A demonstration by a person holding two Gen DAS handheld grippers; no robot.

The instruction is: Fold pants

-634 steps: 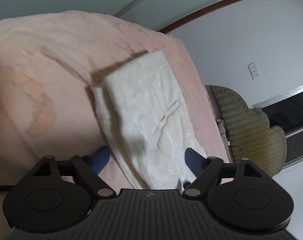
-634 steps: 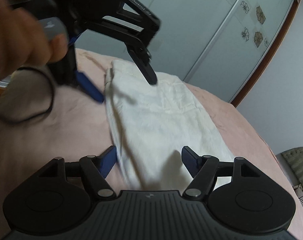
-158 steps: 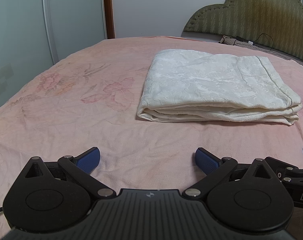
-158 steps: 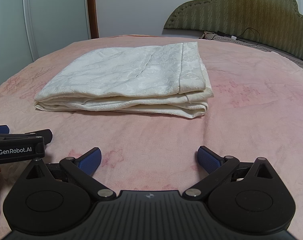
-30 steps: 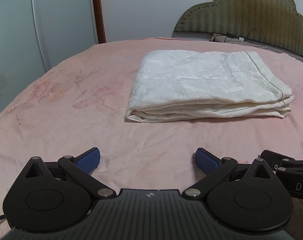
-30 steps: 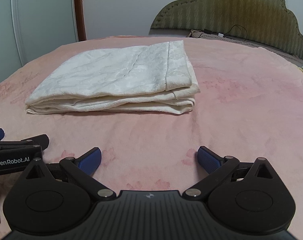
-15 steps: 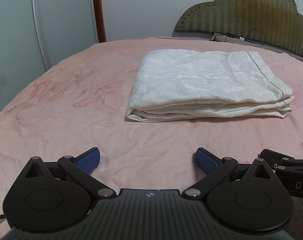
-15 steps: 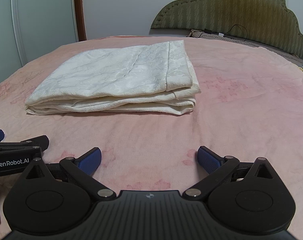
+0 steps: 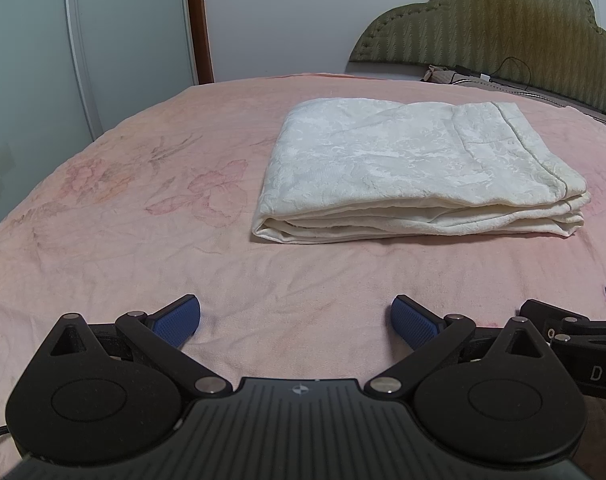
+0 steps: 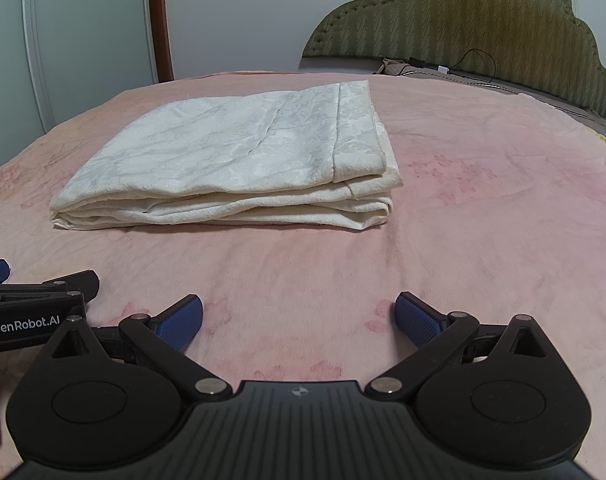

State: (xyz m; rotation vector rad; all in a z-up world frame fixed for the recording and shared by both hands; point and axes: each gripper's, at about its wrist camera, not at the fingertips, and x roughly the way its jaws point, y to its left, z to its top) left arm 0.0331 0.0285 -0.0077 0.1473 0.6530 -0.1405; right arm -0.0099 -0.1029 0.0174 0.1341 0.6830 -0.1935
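Cream pants folded flat on pink bed. Left claw and right claw both released, empty, apart from pants.

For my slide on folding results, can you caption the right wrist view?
Folded white pants lie flat on the pink bedspread, with the open right tool empty in front.

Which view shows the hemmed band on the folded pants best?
The right wrist view: the hemmed band crosses the top of the folded pants nearly face-on. The left wrist view shows the hemmed band at the stack's far right end, more foreshortened.
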